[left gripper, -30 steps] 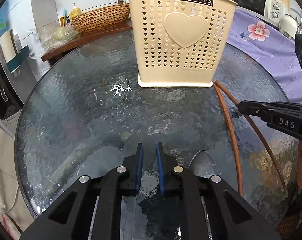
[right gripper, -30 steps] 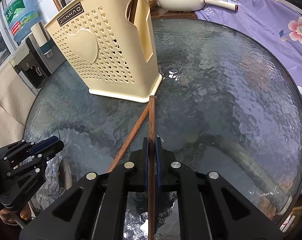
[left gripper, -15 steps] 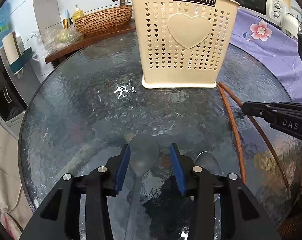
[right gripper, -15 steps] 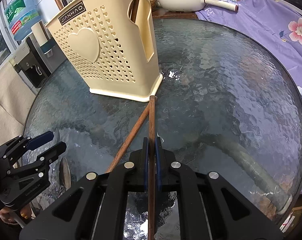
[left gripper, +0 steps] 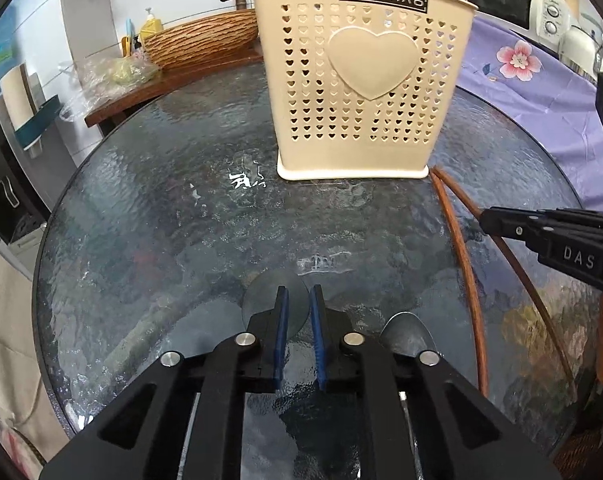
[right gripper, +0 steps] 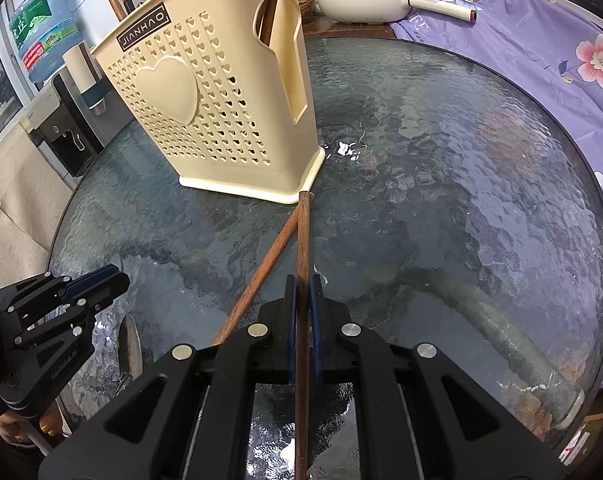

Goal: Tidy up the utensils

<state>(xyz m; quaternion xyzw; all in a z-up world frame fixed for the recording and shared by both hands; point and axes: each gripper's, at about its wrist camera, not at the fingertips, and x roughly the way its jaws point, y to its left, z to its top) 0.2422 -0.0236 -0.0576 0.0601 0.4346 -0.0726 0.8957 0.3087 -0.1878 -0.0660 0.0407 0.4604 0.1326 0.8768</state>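
Note:
A cream utensil holder [left gripper: 365, 92] with heart holes stands on the round glass table [left gripper: 149, 216]; it also shows in the right wrist view [right gripper: 221, 120]. My left gripper [left gripper: 299, 300] has its jaws closed on a metal spoon, whose bowl [left gripper: 261, 300] lies on the glass under the fingers. A second spoon bowl [left gripper: 405, 330] lies just right of it. My right gripper [right gripper: 301, 288] is shut on one wooden chopstick [right gripper: 303, 240]. The other chopstick [right gripper: 261, 264] lies on the table beside it, its far tip meeting the first by the holder's corner.
A woven basket [left gripper: 201, 40] and bottles sit on a wooden shelf behind the table. A purple flowered cloth [right gripper: 541, 52] covers the right side. A white pan [right gripper: 361, 0] stands behind the holder. A water dispenser [right gripper: 61, 112] is at the left.
My left gripper opened over the spoon half a second ago and has now closed on it. My right gripper stays shut on the chopstick, barely moved.

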